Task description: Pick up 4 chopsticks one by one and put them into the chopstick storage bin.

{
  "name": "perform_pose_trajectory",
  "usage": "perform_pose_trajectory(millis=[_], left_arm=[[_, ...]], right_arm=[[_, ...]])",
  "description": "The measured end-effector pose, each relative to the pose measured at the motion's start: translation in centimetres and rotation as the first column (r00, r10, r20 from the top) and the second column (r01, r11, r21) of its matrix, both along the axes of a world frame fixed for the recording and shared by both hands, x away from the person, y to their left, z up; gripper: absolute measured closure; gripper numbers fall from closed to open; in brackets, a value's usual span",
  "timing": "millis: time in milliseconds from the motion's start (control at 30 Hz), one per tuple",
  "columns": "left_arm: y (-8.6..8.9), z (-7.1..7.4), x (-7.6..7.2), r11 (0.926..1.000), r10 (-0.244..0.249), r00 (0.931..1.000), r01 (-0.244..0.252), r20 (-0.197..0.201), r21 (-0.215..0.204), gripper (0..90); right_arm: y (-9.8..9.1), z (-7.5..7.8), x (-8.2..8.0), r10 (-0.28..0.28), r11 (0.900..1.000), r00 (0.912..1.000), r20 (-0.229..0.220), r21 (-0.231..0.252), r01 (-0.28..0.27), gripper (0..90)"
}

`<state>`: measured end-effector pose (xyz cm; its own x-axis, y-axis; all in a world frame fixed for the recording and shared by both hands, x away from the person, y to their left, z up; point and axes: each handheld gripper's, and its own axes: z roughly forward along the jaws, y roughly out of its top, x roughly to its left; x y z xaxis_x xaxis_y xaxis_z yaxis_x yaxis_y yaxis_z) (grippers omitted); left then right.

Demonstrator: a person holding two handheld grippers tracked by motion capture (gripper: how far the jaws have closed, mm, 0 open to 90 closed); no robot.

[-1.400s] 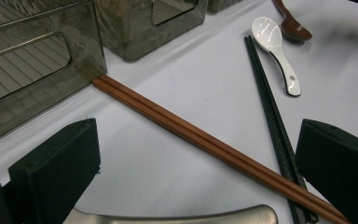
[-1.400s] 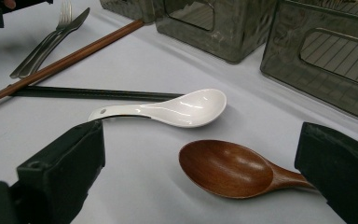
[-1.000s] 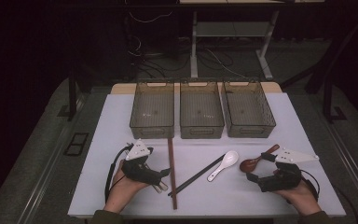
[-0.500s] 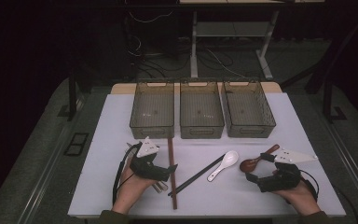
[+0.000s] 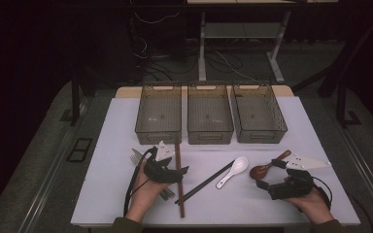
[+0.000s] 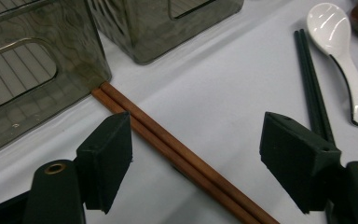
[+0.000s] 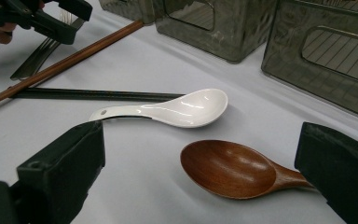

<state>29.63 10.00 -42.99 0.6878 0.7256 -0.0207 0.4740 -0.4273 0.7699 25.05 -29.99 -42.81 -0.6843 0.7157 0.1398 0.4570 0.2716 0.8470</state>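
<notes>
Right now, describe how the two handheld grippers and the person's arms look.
Both grippers are black with two blocky, wedge-shaped black jaws. The left gripper carries a pale grey three-cornered plate on top and trails a black cable looping back beside the forearm. The right gripper bears a longer pale grey pointed plate, with a black cable curving behind the hand. Dark olive sleeve cuffs show at both wrists.

chopsticks: brown wooden pair, side by side, flat on the white table, one end at the left bin's foot
wooden spoon: dark brown, bowl up, flat on the table beside the white spoon
</notes>
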Motion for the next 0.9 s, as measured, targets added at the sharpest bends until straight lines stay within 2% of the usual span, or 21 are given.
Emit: perform_pose_trajectory(millis=[400, 567, 633, 900], left_arm=[[-0.5, -0.6, 2.3, 0.9977, 0.065, 0.9975, -0.064, -0.027, 0.020, 33.0], [-0.7, -0.6, 3.5, 0.9945, 0.103, 0.9942, -0.103, -0.029, 0.017, 39.8], [-0.7, -0.7, 4.3, 0.9924, 0.122, 0.9916, -0.121, -0.043, 0.023, 42.7], [-1.2, -1.1, 5.6, 0.9857, 0.165, 0.9847, -0.163, -0.056, 0.043, 50.0]], right_arm=[[-0.1, 0.0, 0.0, -0.007, 1.0000, 1.0000, -0.001, 0.004, 0.007, 1.5], [-0.1, -0.1, 0.0, -0.008, 0.9999, 1.0000, -0.002, 0.006, 0.008, 1.5], [-0.1, -0.1, 0.1, -0.011, 0.9999, 0.9999, -0.003, 0.006, 0.011, 1.5], [-0.2, -0.1, 0.1, -0.011, 0.9999, 0.9999, -0.007, 0.008, 0.011, 1.5]])
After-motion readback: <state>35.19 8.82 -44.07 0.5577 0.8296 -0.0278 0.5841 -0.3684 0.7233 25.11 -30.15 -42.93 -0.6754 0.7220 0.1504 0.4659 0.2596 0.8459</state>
